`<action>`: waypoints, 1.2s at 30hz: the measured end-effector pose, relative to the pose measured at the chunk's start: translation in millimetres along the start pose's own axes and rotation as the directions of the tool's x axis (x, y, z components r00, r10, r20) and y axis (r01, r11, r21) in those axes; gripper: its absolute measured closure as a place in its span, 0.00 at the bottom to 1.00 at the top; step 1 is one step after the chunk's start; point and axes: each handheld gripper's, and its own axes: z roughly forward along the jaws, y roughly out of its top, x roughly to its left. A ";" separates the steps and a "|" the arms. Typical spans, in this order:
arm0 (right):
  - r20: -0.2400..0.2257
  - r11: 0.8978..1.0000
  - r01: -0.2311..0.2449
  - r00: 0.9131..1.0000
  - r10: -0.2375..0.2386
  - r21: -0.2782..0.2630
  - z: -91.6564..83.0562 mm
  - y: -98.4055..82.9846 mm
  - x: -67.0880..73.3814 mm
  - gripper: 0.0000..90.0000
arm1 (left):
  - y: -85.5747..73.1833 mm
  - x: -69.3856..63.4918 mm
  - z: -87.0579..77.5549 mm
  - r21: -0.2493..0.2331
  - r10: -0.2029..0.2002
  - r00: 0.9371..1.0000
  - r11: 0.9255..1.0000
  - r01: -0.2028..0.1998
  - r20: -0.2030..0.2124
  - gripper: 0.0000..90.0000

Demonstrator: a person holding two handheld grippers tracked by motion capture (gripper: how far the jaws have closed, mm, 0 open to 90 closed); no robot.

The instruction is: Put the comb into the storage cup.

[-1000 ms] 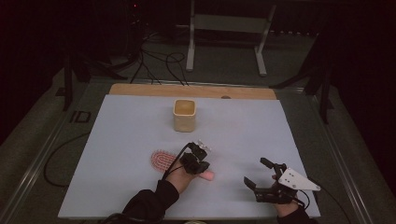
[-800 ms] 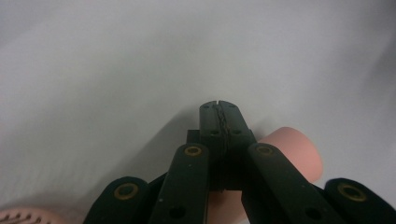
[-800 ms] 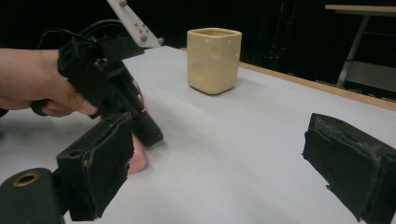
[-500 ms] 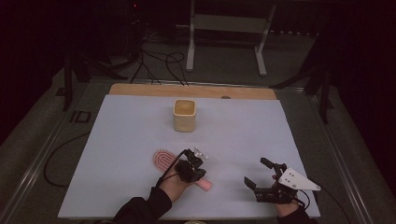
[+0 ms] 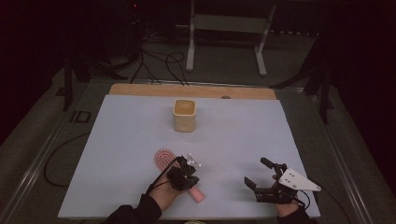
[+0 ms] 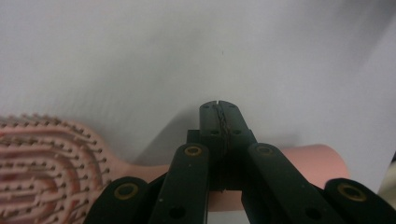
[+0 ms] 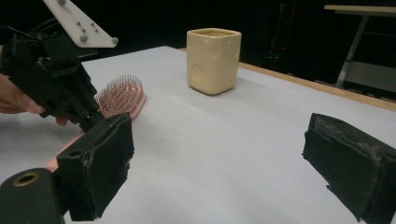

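Moved: left gripper [image 5: 183, 173] drawn back toward the table's [image 5: 116, 140] near edge since a second ago; right gripper [image 5: 265, 179] unmoved.
Hidden: middle of pink hairbrush [image 5: 164, 160] handle, under left gripper; handle end cut off behind the jaws.
Left jaws: pressed together, nothing between, handle just beneath.
Right jaws: spread wide, empty.
Hairbrush: flat, bristles up, well short of cream cup [image 5: 184, 115].

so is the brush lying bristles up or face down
Bristles up: the pink hairbrush lies flat on the white table, its pins pointing upward, in the left gripper view.
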 end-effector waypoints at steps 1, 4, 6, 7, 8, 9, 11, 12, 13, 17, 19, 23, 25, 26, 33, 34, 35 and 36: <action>0.001 1.000 -0.002 1.000 0.002 0.001 0.2 -0.1 0.1 0.09 | -1.7 0.6 -1.2 0.005 0.000 1.000 1.000 0.000 0.002 1.00; 0.002 1.000 0.004 1.000 -0.004 -0.004 -0.2 0.4 0.2 0.09 | -6.6 1.9 -5.9 0.018 0.005 1.000 1.000 -0.005 -0.001 1.00; 0.002 1.000 0.000 1.000 0.000 -0.001 -0.1 0.0 -0.2 0.09 | -10.1 2.9 -10.0 0.024 0.007 1.000 1.000 -0.007 -0.007 1.00; 0.001 1.000 -0.003 1.000 0.003 0.001 0.0 -0.1 0.0 0.09 | -12.0 3.6 -12.1 0.028 0.007 1.000 1.000 -0.006 -0.008 1.00; 0.001 1.000 0.000 1.000 0.000 0.001 0.0 0.0 0.2 0.09 | -14.0 4.2 -14.0 0.028 0.004 1.000 1.000 -0.004 -0.010 1.00; -0.001 1.000 0.005 1.000 -0.005 -0.003 0.0 0.2 0.1 0.09 | -16.0 4.8 -15.9 0.031 0.004 1.000 1.000 -0.003 -0.010 1.00; -0.001 1.000 0.005 1.000 -0.005 -0.002 0.1 0.1 0.1 0.09 | -20.2 7.0 -19.4 0.040 0.005 1.000 0.999 -0.004 -0.013 1.00; 0.001 1.000 -0.001 1.000 0.001 0.002 0.1 -0.1 0.2 0.09 | -22.6 7.8 -21.3 0.044 0.001 1.000 0.999 -0.001 -0.013 1.00; 0.000 1.000 0.002 1.000 -0.002 0.002 0.3 -0.1 0.2 0.09 | -24.3 8.4 -22.6 0.046 0.002 1.000 0.999 -0.001 -0.017 1.00; 0.000 1.000 0.001 1.000 -0.001 0.001 0.5 0.0 0.2 0.09 | -28.9 9.8 -27.0 0.066 0.011 1.000 0.998 -0.010 -0.017 1.00; -0.001 1.000 0.002 1.000 -0.002 0.004 0.7 -0.2 0.6 0.09 | -31.4 11.6 -30.0 0.079 0.012 1.000 0.997 -0.011 -0.016 1.00; 0.001 1.000 -0.003 1.000 0.003 0.002 0.4 -0.2 0.1 0.09 | -37.9 17.2 -37.3 0.097 0.000 1.000 0.995 0.002 -0.022 1.00; 0.000 1.000 -0.005 1.000 0.005 0.002 0.6 -0.3 0.2 0.09 | -41.9 19.5 -40.3 0.106 -0.001 1.000 0.994 0.003 -0.025 1.00; 0.003 1.000 -0.002 1.000 0.002 0.003 0.1 0.0 0.2 0.09 | -43.6 20.7 -41.7 0.117 0.003 1.000 0.993 0.000 -0.026 1.00; 0.002 1.000 0.002 1.000 -0.002 0.000 0.2 0.2 0.3 0.09 | -54.6 31.2 -52.3 0.161 0.003 0.999 0.987 0.004 -0.046 1.00; 0.003 1.000 -0.003 1.000 0.003 0.003 0.3 0.1 0.3 0.09 | -56.0 33.0 -53.7 0.166 0.001 0.999 0.986 0.007 -0.050 1.00; 0.001 1.000 -0.006 1.000 0.006 0.000 0.8 -0.2 0.1 0.09 | -57.3 34.9 -54.9 0.170 -0.004 0.999 0.985 0.012 -0.052 1.00; 0.000 1.000 -0.007 1.000 0.007 0.003 1.0 -0.4 0.4 0.09 | -58.7 37.0 -56.8 0.176 -0.008 0.998 0.984 0.017 -0.056 1.00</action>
